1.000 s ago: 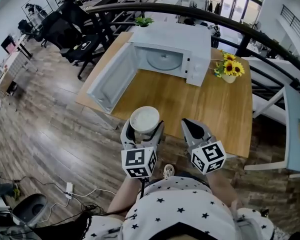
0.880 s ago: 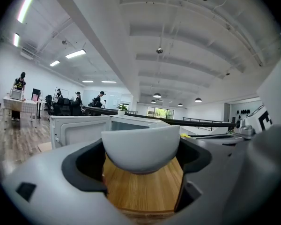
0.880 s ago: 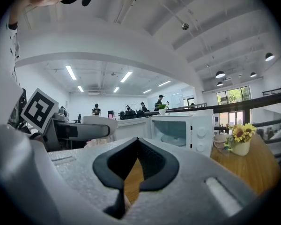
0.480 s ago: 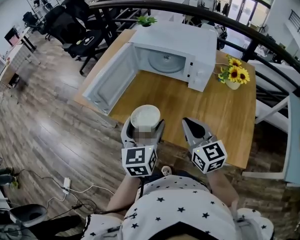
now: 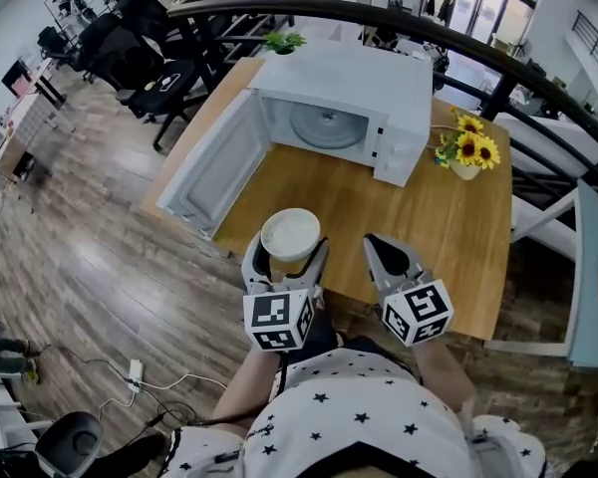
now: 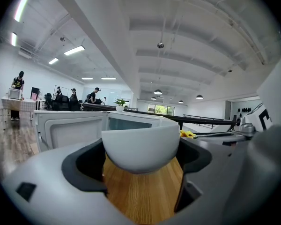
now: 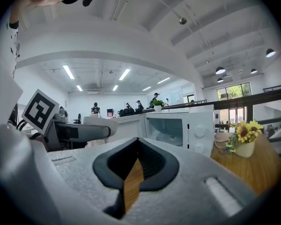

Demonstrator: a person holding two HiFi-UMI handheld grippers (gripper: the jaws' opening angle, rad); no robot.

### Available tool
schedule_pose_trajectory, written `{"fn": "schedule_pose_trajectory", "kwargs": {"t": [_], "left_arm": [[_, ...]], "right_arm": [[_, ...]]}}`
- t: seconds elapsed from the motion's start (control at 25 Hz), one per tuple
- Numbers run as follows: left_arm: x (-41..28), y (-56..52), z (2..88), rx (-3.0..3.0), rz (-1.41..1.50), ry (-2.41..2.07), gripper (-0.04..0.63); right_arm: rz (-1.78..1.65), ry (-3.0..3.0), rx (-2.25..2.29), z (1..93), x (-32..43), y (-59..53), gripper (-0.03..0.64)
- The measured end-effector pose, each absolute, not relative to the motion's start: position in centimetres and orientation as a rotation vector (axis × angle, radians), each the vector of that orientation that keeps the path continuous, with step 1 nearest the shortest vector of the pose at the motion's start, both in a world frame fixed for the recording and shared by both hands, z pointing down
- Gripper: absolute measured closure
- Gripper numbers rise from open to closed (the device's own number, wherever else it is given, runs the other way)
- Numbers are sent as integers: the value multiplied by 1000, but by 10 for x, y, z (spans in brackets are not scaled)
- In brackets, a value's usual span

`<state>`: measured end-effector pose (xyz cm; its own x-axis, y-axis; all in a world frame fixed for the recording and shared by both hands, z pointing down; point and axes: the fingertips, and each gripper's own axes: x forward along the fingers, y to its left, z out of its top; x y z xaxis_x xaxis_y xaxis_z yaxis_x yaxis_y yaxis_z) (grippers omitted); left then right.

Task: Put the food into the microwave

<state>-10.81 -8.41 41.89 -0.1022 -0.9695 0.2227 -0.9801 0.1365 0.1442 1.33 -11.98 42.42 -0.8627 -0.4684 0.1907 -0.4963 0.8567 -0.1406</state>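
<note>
Risk: the microwave [image 5: 354, 78] door [image 5: 219, 167] hangs open on the left, so you could clip it with the bowl [image 5: 290, 234] going in. Tilt the bowl and the food spills; I can't make out the contents. Your left tool [image 5: 287, 257] has its jaws spread wide and clamped on the bowl's sides, by the counter's [image 5: 429, 217] front edge, well short of the cavity. Your right tool [image 5: 391, 257] is pinched together, empty and touching nothing.

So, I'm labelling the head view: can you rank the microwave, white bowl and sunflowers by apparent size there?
1. microwave, clearly largest.
2-3. white bowl and sunflowers: about alike; the bowl sits nearer the camera, so I won't rank them.
</note>
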Motion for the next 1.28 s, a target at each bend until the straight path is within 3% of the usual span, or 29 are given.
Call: {"fn": "schedule_pose_trajectory", "kwargs": {"t": [1.28], "left_arm": [[-187,-249,454,1953,136,-2028,137]], "right_arm": [[358,-2775,862,444,-56,-261,611]]}}
